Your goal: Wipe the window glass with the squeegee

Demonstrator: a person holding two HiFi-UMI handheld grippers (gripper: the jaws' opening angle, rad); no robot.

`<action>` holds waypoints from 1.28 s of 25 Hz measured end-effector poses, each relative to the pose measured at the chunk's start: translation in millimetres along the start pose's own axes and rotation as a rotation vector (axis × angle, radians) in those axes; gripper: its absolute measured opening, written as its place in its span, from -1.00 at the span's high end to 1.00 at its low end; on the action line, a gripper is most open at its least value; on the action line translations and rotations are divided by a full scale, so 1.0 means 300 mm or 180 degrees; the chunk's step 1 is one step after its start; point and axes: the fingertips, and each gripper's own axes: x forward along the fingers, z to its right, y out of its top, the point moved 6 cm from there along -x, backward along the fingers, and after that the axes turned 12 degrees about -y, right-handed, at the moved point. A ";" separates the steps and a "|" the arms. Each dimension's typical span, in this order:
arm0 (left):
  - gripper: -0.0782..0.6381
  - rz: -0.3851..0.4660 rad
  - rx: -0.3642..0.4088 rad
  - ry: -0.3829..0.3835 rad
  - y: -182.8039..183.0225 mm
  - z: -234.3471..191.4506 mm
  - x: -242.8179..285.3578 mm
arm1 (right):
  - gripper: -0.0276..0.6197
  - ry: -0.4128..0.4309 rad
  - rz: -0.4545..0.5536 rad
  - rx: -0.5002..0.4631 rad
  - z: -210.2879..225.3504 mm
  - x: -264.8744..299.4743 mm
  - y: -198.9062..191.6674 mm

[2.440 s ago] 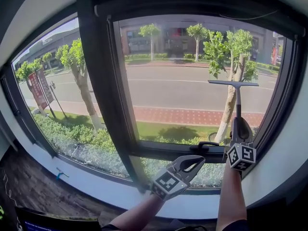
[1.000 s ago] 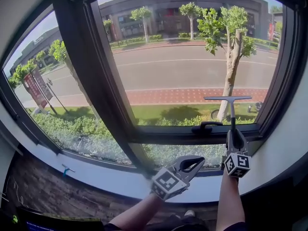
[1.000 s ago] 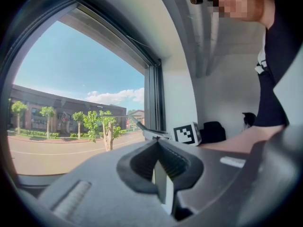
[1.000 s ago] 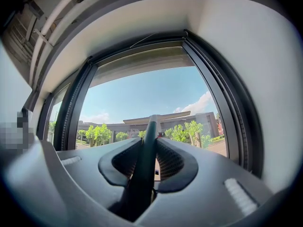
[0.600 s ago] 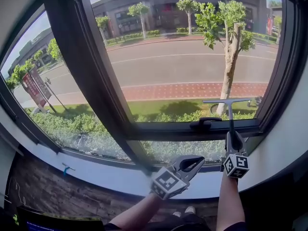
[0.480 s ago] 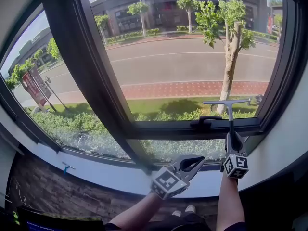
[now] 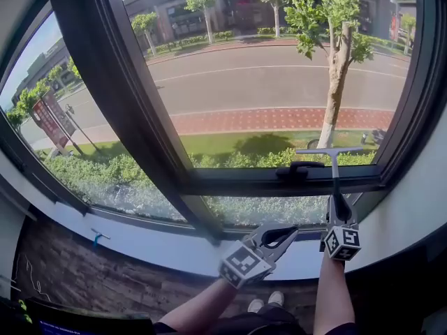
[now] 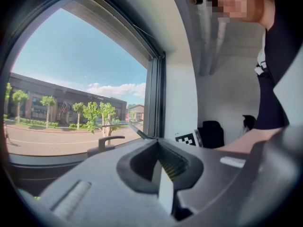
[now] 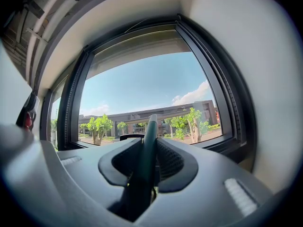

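Note:
The squeegee stands upright, its blade flat against the bottom edge of the right window pane, just right of the black window handle. My right gripper is shut on the squeegee's dark handle, which runs up between the jaws in the right gripper view. My left gripper hangs lower and to the left, below the sill, shut and holding nothing. In the left gripper view the squeegee and the window handle show beyond its jaws.
A thick dark mullion splits the window into a left and a right pane. The white sill runs below, and a white wall flanks the right side. Below lie wooden flooring and the person's shoes.
The right gripper has drawn the squeegee down the right pane, from mid-height to the bottom edge. The left gripper has stayed below the sill.

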 end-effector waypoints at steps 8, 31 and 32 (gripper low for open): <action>0.78 0.0013 -0.0045 0.0033 -0.027 -0.019 0.013 | 0.61 -0.0022 -0.0096 -0.0011 0.011 -0.006 -0.041; 0.78 0.0045 -0.0063 0.0044 -0.020 -0.027 0.030 | 0.61 -0.0017 -0.0273 0.0118 0.037 -0.008 -0.122; 0.78 0.0045 -0.0059 0.0049 -0.020 -0.027 0.028 | 0.61 -0.0018 -0.0273 0.0116 0.037 -0.008 -0.122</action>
